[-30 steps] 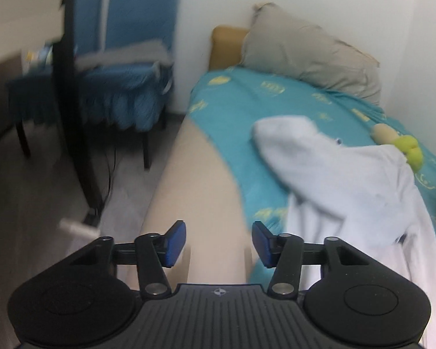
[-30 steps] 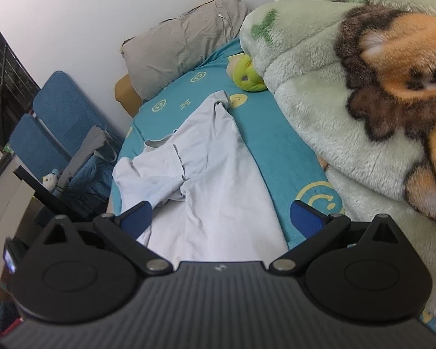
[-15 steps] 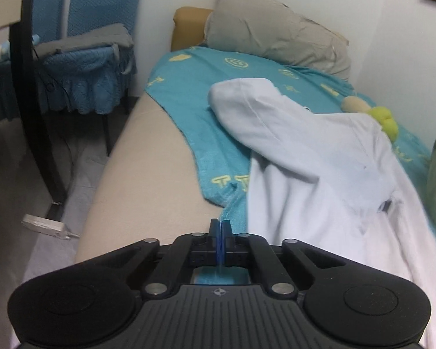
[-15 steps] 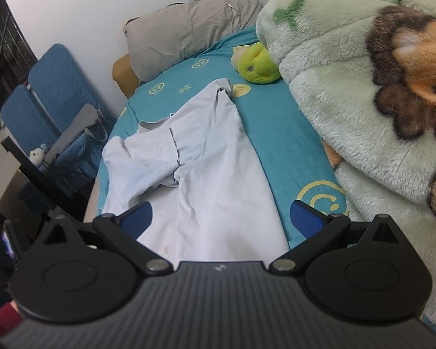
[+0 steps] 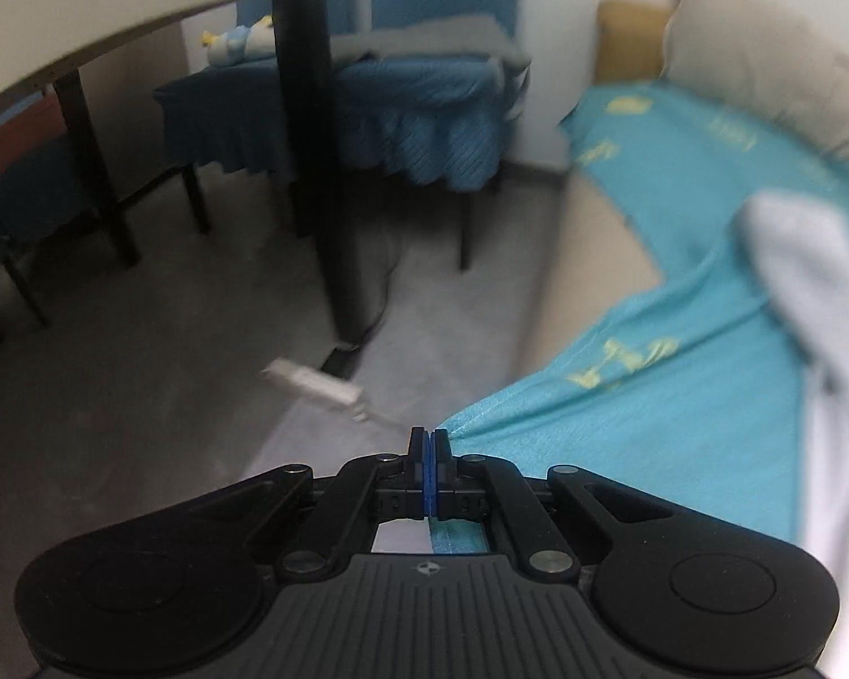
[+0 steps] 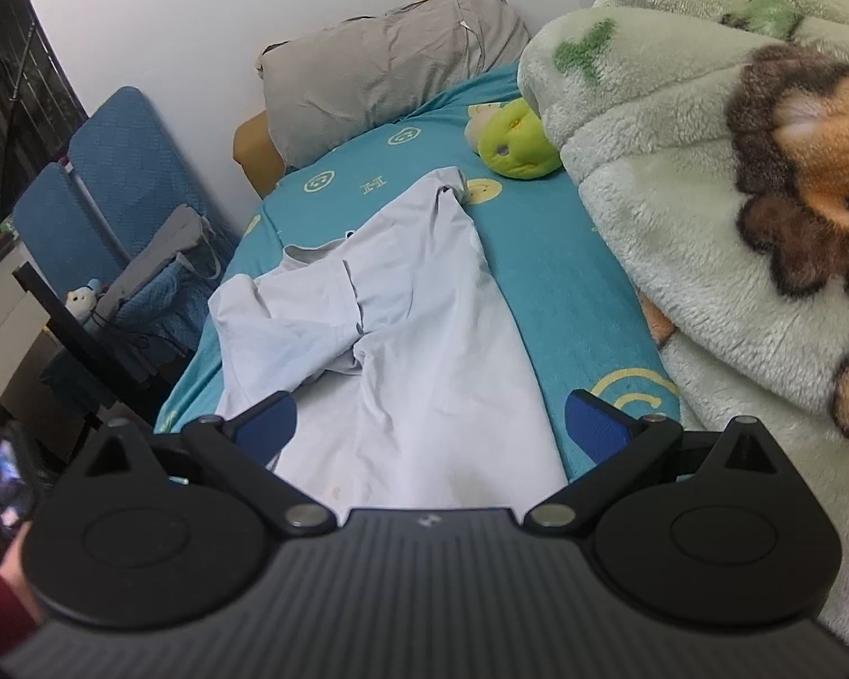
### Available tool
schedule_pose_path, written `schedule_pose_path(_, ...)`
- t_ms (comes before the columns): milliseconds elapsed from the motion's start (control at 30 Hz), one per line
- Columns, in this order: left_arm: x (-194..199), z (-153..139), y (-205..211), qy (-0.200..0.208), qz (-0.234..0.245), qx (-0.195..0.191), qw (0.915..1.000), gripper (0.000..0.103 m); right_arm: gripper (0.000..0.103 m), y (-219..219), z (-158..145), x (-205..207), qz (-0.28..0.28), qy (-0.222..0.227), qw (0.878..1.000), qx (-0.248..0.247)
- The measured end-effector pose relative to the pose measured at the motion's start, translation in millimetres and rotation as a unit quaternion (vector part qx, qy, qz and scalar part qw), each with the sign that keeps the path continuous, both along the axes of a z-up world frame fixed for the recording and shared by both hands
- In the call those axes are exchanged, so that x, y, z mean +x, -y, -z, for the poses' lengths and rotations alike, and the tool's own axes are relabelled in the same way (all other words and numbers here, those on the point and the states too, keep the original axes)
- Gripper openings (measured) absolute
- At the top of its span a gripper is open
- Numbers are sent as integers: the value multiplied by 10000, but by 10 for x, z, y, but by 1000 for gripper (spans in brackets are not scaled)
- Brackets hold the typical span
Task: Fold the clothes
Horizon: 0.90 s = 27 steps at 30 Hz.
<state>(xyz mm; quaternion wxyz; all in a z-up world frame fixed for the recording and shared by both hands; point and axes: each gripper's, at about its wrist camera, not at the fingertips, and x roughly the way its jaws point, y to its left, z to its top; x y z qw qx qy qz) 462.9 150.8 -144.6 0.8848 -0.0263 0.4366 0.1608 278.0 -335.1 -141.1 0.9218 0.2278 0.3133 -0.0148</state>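
A white shirt (image 6: pixel 413 351) lies crumpled on the teal bedsheet (image 6: pixel 554 283), one sleeve folded across its body. My right gripper (image 6: pixel 430 424) hovers open over the shirt's lower part, with nothing between its fingers. In the left wrist view, my left gripper (image 5: pixel 429 441) is shut on the edge of the teal bedsheet (image 5: pixel 651 413). The cloth runs taut from the bed to the fingertips, and a strip of it shows under the jaws. The shirt (image 5: pixel 809 260) appears blurred at the right edge of this view.
A grey pillow (image 6: pixel 385 62), a green plush toy (image 6: pixel 515 141) and a thick fleece blanket (image 6: pixel 679 198) lie on the bed. Beside the bed are a blue chair (image 5: pixel 413 96), a black desk leg (image 5: pixel 317 141) and a white power strip (image 5: pixel 317 385) on the floor.
My left gripper went from open to shut, then swung left and down past the bed's edge, drawing the teal sheet's edge with it. The right gripper stayed open and nearly still.
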Motion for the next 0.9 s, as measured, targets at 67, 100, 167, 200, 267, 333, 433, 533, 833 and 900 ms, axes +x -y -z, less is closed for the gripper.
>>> schedule_pose_path(67, 47, 136, 53, -92, 9, 69, 9999, 0, 103, 0, 26, 28, -8, -58, 10000, 35)
schedule_pose_path(100, 62, 181, 90, -73, 35, 139, 9999, 0, 103, -1, 39, 41, -13, -87, 9999, 51)
schedule_pose_path(167, 72, 229, 135, 32, 135, 117, 9998, 1, 103, -16, 51, 70, -40, -83, 10000, 9)
schedule_pose_path(200, 56, 230, 141, 75, 176, 95, 9998, 1, 103, -26, 56, 86, -60, -76, 9999, -24)
schedule_pose_path(267, -1, 194, 132, 121, 237, 45, 9996, 4, 103, -54, 62, 113, -115, -67, 9999, -51)
schedule_pose_path(333, -100, 89, 91, 159, 341, -128, 9992, 14, 103, -81, 53, 126, -186, -28, 9998, -33)
schedule_pose_path(433, -401, -128, -21, 154, 548, -603, 9966, 59, 103, -121, 28, 121, -257, 14, 9996, -71)
schedule_pose_path(533, -808, -249, -123, -162, 560, -986, 9934, 61, 103, -132, -11, 63, -289, 75, 9995, -87)
schedule_pose_path(833, -1615, -140, -539, -849, -402, -2060, 9740, 61, 103, -193, -125, -253, -421, 156, 9989, -90)
schedule_pose_path(900, -1689, -144, -569, -888, -475, -2282, 9684, 61, 103, -186, -118, -353, -406, 95, 9991, -9)
